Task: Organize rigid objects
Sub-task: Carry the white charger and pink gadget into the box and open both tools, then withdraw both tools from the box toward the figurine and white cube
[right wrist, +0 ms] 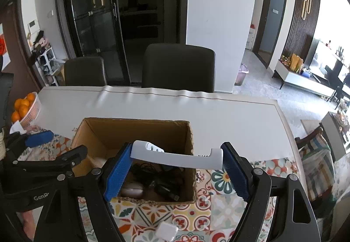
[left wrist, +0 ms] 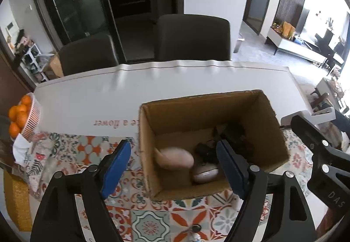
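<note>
Cardboard box (left wrist: 210,145) is seen in the left wrist view below the left gripper (left wrist: 175,167), whose fingers are spread with nothing between them; a blurred pink object (left wrist: 175,157), apparently in motion, is seen inside, beside a rounded brown item (left wrist: 204,174) and black cables (left wrist: 207,150). A bounce out of the box is judged possible.

In the right wrist view, a white handset (right wrist: 177,155) is pinched end to end by the right gripper (right wrist: 175,167), above the box's near-right corner. If released here, it could be caught on the rim and tipped onto the patterned cloth (right wrist: 218,204).

Brown cardboard box (left wrist: 240,110), white handset (right wrist: 177,157), orange-teal floral-tiled cloth (left wrist: 151,220), blue-padded jaws.
</note>
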Demonstrator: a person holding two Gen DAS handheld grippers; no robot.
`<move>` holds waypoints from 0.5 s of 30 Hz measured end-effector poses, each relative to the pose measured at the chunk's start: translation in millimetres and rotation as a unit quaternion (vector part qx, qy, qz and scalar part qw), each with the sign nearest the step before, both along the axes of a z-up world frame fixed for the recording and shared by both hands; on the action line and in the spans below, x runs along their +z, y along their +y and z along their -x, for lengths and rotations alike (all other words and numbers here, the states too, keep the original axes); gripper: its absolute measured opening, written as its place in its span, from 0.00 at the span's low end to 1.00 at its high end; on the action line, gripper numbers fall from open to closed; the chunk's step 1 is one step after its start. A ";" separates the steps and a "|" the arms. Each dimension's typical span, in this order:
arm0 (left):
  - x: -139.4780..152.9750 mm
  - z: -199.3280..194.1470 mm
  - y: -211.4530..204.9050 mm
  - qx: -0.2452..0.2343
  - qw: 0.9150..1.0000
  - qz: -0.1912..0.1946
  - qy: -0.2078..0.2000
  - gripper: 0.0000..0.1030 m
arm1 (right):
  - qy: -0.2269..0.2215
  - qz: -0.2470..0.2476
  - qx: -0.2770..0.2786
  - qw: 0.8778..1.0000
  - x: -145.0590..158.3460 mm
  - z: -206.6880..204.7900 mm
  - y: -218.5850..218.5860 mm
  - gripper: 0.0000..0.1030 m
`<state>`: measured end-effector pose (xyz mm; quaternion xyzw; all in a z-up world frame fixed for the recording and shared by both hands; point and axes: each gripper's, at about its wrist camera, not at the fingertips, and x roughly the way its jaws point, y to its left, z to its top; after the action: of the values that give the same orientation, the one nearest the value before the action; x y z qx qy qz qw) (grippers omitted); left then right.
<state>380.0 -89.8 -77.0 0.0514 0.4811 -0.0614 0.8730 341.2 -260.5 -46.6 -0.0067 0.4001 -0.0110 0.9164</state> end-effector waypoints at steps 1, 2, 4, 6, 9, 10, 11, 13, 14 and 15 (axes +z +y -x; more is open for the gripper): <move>1.1 1.9 3.1 0.007 1.000 -0.002 -0.003 0.81 | 0.001 0.001 0.002 1.000 -0.2 0.0 1.5 0.78; 2.4 4.2 7.6 0.013 1.000 -0.005 -0.009 0.82 | 0.001 -0.001 0.005 1.000 -0.5 -0.6 3.7 0.78; 6.1 6.7 13.8 0.023 0.999 -0.013 -0.017 0.86 | 0.002 -0.002 0.012 1.000 -0.8 -2.8 8.3 0.78; 11.1 9.7 21.7 0.038 0.998 -0.024 -0.032 0.89 | 0.002 -0.002 0.018 1.000 -1.1 -4.7 13.9 0.78; 17.3 13.6 35.8 0.060 0.996 -0.038 -0.049 0.92 | 0.002 -0.005 0.034 0.999 -1.9 -8.5 25.7 0.78; 18.5 14.0 39.0 0.064 0.996 -0.039 -0.051 0.92 | 0.003 -0.007 0.038 0.999 -2.0 -10.2 28.9 0.78; 20.0 14.6 44.3 0.070 0.995 -0.040 -0.054 0.92 | 0.004 -0.011 0.043 0.999 -2.1 -12.4 32.4 0.78; 21.5 15.0 51.8 0.077 0.995 -0.038 -0.056 0.92 | 0.003 -0.014 0.049 0.999 -1.2 -15.7 37.5 0.79; 22.4 15.3 56.4 0.082 0.994 -0.036 -0.057 0.92 | 0.003 -0.012 0.049 0.999 -0.7 -17.8 40.3 0.83; 22.8 15.4 59.6 0.085 0.994 -0.035 -0.058 0.92 | 0.004 -0.010 0.047 0.999 -0.1 -18.9 42.0 0.86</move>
<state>364.6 -30.2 -54.2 0.0447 0.4345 0.0331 0.8990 360.1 -218.5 -46.7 -0.0166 0.4031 0.0362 0.9143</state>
